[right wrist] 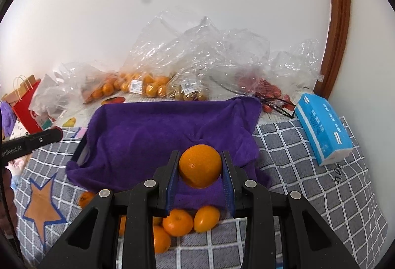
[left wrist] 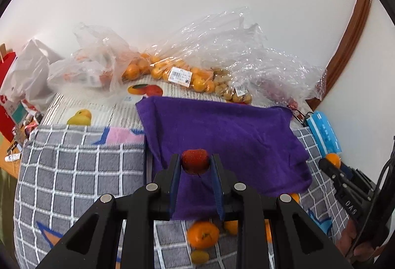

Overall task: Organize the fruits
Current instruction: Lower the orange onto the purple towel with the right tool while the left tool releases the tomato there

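My left gripper (left wrist: 195, 161) is shut on a red strawberry (left wrist: 195, 161) and holds it above the near part of a purple towel (left wrist: 222, 130) draped over a tray. My right gripper (right wrist: 200, 165) is shut on an orange (right wrist: 200, 165) above the same purple towel (right wrist: 153, 128). Several loose oranges (right wrist: 177, 222) lie on the checked blanket just in front of the towel; one orange (left wrist: 203, 234) also shows under the left gripper. The right gripper shows at the right edge of the left wrist view (left wrist: 330, 164).
Clear plastic bags of oranges (left wrist: 158, 69), small brown fruits (right wrist: 187, 93) and red fruits (right wrist: 266, 88) lie along the far wall. A blue tissue pack (right wrist: 321, 128) lies right of the towel. Red paper bags (right wrist: 27, 108) stand at the far left. A grey checked blanket (left wrist: 74, 170) covers the surface.
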The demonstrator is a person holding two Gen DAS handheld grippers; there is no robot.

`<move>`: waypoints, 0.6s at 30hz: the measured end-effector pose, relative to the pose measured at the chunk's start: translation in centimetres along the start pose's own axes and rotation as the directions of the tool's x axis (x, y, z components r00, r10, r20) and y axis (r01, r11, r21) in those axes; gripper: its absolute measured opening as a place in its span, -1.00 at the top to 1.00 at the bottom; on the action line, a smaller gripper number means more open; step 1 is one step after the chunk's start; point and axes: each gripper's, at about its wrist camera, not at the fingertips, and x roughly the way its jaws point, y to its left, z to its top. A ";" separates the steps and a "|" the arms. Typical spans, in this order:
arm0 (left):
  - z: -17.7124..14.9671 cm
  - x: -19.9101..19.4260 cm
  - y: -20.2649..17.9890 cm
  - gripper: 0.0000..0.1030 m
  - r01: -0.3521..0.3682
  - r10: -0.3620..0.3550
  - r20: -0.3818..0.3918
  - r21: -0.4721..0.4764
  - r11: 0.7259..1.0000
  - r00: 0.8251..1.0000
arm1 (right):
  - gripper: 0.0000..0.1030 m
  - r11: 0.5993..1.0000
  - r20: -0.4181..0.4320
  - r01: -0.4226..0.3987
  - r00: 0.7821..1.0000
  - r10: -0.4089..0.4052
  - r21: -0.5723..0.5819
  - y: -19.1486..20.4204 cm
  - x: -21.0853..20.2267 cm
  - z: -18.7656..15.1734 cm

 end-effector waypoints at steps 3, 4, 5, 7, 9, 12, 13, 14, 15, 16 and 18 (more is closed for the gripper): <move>0.9 1.3 -0.2 0.55 -0.008 0.009 -0.003 0.008 1.000 1.000 | 0.38 1.000 -0.009 -0.006 1.000 0.006 0.008 -0.2 1.5 0.3; 1.1 1.8 -0.2 0.55 -0.011 0.011 -0.007 0.007 1.000 1.000 | 0.38 1.000 -0.011 -0.006 1.000 0.006 0.010 -0.2 2.0 0.4; 1.3 2.3 -0.2 0.55 -0.012 0.012 -0.014 0.005 1.000 1.000 | 0.38 1.000 -0.013 -0.004 1.000 0.004 0.011 -0.2 2.5 0.5; 1.5 3.4 -0.1 0.55 -0.011 0.011 -0.026 0.005 1.000 1.000 | 0.38 1.000 -0.021 -0.007 1.000 0.007 0.015 -0.3 3.8 0.6; 1.6 4.6 -0.2 0.55 -0.015 0.015 -0.040 0.007 1.000 0.999 | 0.38 1.000 -0.036 -0.010 0.999 0.010 0.024 -0.6 5.1 0.5; 1.6 6.7 -0.3 0.55 -0.021 0.021 -0.066 0.009 1.000 0.998 | 0.38 0.999 -0.056 -0.009 0.998 0.011 0.036 -0.8 6.8 0.3; 1.6 7.1 -0.3 0.55 -0.021 0.022 -0.070 0.009 1.000 0.997 | 0.38 0.999 -0.064 -0.008 0.998 0.011 0.038 -0.9 7.4 0.2; 1.5 7.8 -0.2 0.55 -0.026 0.026 -0.078 0.006 1.000 0.997 | 0.38 0.999 -0.074 -0.006 0.997 0.008 0.037 -1.0 8.0 0.1; 1.5 8.3 -0.2 0.55 -0.029 0.029 -0.082 0.002 1.000 0.996 | 0.38 0.999 -0.081 -0.005 0.997 0.008 0.038 -1.0 8.4 0.0; 1.4 8.6 -0.2 0.55 -0.028 0.028 -0.086 0.000 1.000 0.996 | 0.38 0.999 -0.089 -0.008 0.996 0.012 0.041 -1.1 8.9 -0.1; 1.1 9.7 -0.1 0.55 -0.022 0.022 -0.108 -0.001 1.000 0.994 | 0.38 0.999 -0.100 -0.010 0.995 0.014 0.048 -1.2 9.7 -0.3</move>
